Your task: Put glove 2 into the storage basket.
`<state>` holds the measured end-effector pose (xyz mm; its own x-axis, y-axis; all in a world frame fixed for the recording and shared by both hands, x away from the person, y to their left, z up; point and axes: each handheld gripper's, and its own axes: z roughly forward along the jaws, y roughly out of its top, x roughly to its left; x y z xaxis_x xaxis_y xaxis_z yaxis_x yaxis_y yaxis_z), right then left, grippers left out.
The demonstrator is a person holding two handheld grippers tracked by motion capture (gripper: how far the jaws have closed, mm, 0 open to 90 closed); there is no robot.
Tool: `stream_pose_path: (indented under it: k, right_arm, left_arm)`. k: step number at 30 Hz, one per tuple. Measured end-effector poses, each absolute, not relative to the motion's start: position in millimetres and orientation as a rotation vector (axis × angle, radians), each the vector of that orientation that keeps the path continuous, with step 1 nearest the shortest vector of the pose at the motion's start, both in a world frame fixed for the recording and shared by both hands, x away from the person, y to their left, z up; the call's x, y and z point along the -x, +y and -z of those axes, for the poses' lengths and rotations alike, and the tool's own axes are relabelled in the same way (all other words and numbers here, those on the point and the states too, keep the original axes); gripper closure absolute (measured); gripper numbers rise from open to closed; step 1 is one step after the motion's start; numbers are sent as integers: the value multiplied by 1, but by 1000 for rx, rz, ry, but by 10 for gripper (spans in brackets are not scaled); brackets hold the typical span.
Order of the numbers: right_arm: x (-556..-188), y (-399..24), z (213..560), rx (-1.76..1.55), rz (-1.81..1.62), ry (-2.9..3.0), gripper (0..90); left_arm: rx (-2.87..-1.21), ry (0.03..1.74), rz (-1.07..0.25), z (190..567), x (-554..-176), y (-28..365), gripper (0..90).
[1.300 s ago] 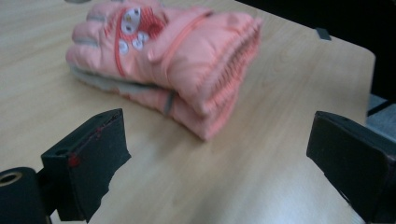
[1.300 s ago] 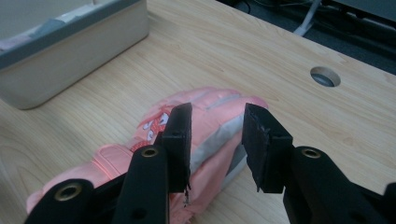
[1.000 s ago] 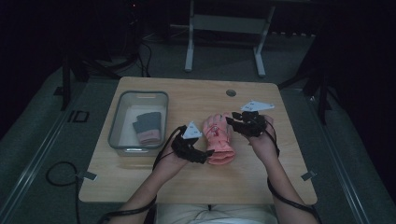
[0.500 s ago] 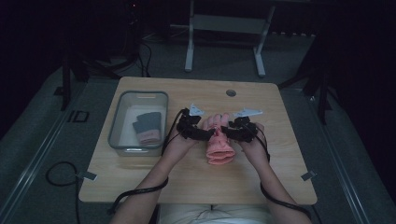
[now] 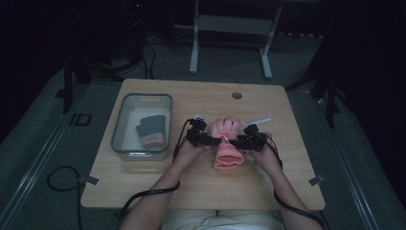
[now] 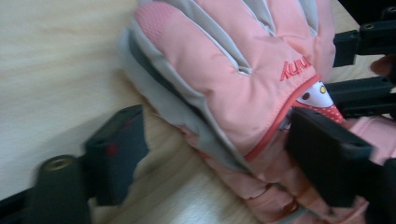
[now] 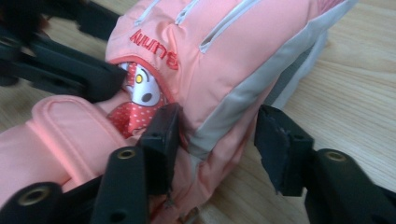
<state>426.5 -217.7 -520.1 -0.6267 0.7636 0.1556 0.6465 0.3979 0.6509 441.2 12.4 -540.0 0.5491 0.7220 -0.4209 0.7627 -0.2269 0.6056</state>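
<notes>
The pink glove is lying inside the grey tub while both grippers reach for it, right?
Not quite. The pink glove lies on the wooden table, beside the grey tub, as the high view shows. Both grippers do reach for it.

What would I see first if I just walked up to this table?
A puffy pink glove in the middle of the wooden table, with a little cartoon face on its back. The left tongs and right tongs straddle its two sides. A clear bin at the left holds dark gloves.
</notes>
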Motion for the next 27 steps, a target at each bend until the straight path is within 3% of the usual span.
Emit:
stream_pose_path:
  k: [6,11,13,27]
  right_arm:
    - [-426,-217,524,-1272,-1073,2484,615]
    - [-424,-214,524,-1280,-1087,2469,692]
    - [-422,-215,524,-1288,-1109,2449,707]
    - [-415,-220,509,-1302,-1234,2359,734]
  left_arm:
    - [-1916,1217,210,550,-446,13,386]
    - [-1923,1168,232,545,-445,14,666]
    - [-1923,1157,234,544,-445,15,724]
    - [-1913,1074,182,512,-439,18,779]
